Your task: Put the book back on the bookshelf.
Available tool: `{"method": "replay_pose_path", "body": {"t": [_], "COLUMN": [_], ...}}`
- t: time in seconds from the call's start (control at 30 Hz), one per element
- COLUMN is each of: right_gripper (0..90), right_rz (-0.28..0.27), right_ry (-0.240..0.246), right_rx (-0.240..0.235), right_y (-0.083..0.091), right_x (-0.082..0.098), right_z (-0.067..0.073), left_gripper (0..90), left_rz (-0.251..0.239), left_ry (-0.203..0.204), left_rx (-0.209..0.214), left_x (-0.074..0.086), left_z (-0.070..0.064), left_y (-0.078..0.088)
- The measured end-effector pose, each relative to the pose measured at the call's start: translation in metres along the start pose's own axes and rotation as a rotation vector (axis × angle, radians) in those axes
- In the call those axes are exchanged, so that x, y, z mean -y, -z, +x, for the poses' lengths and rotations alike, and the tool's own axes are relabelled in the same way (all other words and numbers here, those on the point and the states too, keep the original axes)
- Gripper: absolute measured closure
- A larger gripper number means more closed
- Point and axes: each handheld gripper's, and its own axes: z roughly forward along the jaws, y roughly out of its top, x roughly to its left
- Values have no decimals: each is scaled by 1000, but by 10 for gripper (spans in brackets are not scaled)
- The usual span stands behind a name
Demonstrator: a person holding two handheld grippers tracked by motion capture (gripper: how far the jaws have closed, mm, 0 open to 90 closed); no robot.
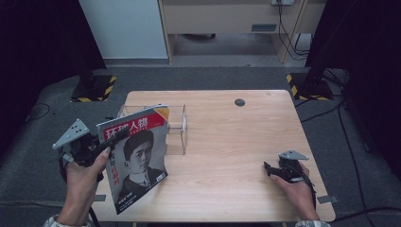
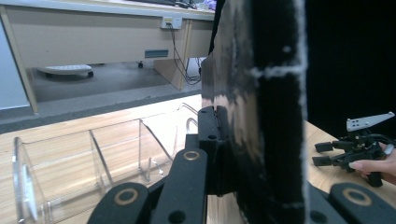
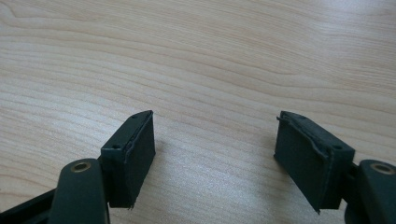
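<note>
The left gripper [image 1: 111, 144] is clamped on the left edge of the magazine [image 1: 137, 161], which it holds upright and a little tilted above the table's [image 1: 227, 142] near-left part, at about 8 o'clock from the table's centre. In the left gripper view the magazine [image 2: 261, 116] stands edge-on between the jaws. The right gripper [image 1: 270, 170] rests on the table at about 4 o'clock, its jaws apart with only bare wood between them. The step in hand seems to be to put the magazine into the clear rack [image 1: 175, 127], which stands just behind it at about 10 o'clock. To do this well, keep the magazine vertical, line its lower edge with one slot, and lower it slowly. The rack's thin dividers [image 2: 98, 158] may catch the soft pages. The small round hole [image 1: 239, 102] in the table at 12 o'clock is well apart.
</note>
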Motion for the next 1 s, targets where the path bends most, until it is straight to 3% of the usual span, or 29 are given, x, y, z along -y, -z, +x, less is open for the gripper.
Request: {"method": "replay_pose_path", "body": {"t": [1.0], "right_gripper": [287], "right_rz": [0], "right_ry": [0], "right_rx": [0], "right_y": [0], "right_x": [0], "right_z": [0], "left_gripper": [866], "left_rz": [-30], "left_ry": [18], "left_rx": [-82], "left_x": [-5], "left_z": [23], "left_y": [28]}}
